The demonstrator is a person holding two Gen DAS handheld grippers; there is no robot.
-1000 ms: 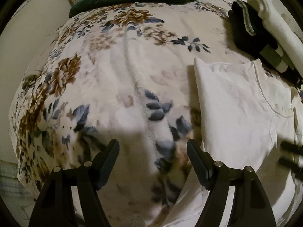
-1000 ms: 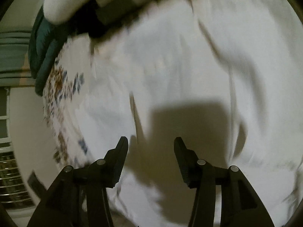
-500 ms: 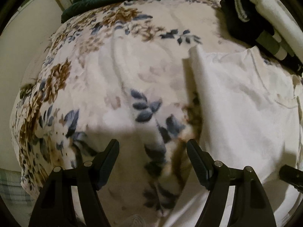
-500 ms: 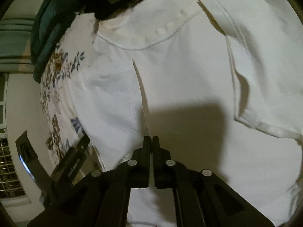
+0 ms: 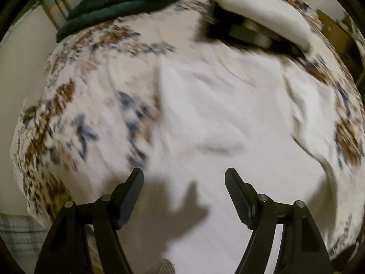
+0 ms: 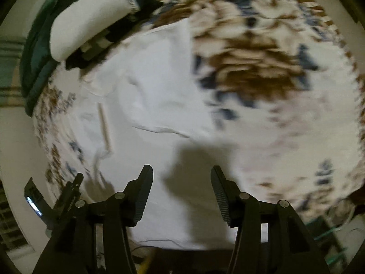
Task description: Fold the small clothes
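Observation:
A white T-shirt [image 5: 228, 118] lies flat on the floral blanket [image 5: 75, 105], its sides folded in. It also shows in the right wrist view [image 6: 148, 96], with a folded edge across its middle. My left gripper [image 5: 184, 178] is open and empty above the shirt's lower part. My right gripper [image 6: 181, 173] is open and empty above the shirt's near edge. Both views are blurred by motion. The other gripper [image 6: 59, 196] shows at the lower left of the right wrist view.
A stack of folded clothes, white over black [image 5: 257, 25], lies beyond the shirt's collar. A dark green blanket [image 5: 127, 0] lies at the far end. The bed's left side drops to a pale wall. Green cables [image 6: 328, 233] lie off the near right corner.
My right gripper was shut on the shirt half a second ago; it is open now and has drawn back. My left gripper has swung right, over the shirt. The shirt's right sleeve is folded in.

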